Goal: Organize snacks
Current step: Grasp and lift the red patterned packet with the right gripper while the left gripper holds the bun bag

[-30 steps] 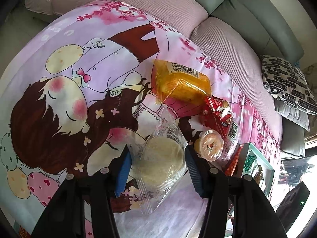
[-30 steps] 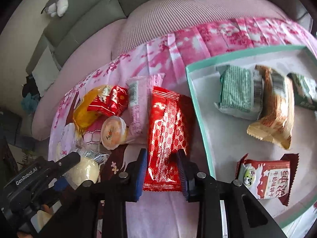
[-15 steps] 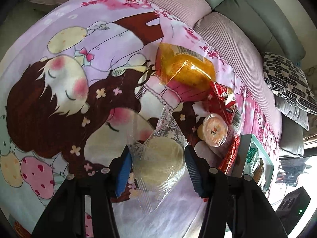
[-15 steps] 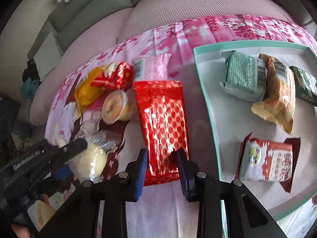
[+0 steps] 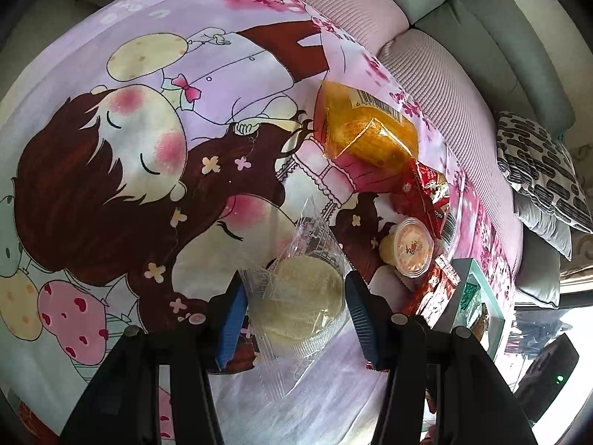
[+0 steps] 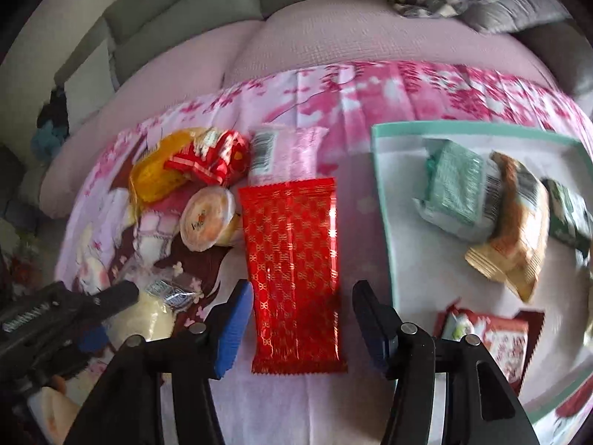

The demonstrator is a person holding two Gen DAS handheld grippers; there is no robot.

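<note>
We find the right gripper (image 6: 302, 320) opening, its pads now clear of the red patterned packet (image 6: 294, 270) it pinched a moment ago (released on the cartoon blanket (image 5: 111, 185), just beside the teal tray (image 6: 385, 222), not inside), while the left gripper (image 5: 294, 315) clamps the clear-wrapped round pastry (image 5: 296, 304).

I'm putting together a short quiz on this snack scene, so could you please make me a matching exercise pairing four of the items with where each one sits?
Items
1. red patterned packet
2. round pale cake in clear wrapper
3. green packet
4. jelly cup

Places
A. inside the teal-rimmed tray
B. between the left gripper's blue pads
C. flat on the cloth between the right gripper's opening jaws, not pressed
D. on the cloth just left of the red patterned packet

Pairs: 1-C, 2-B, 3-A, 4-D
</note>
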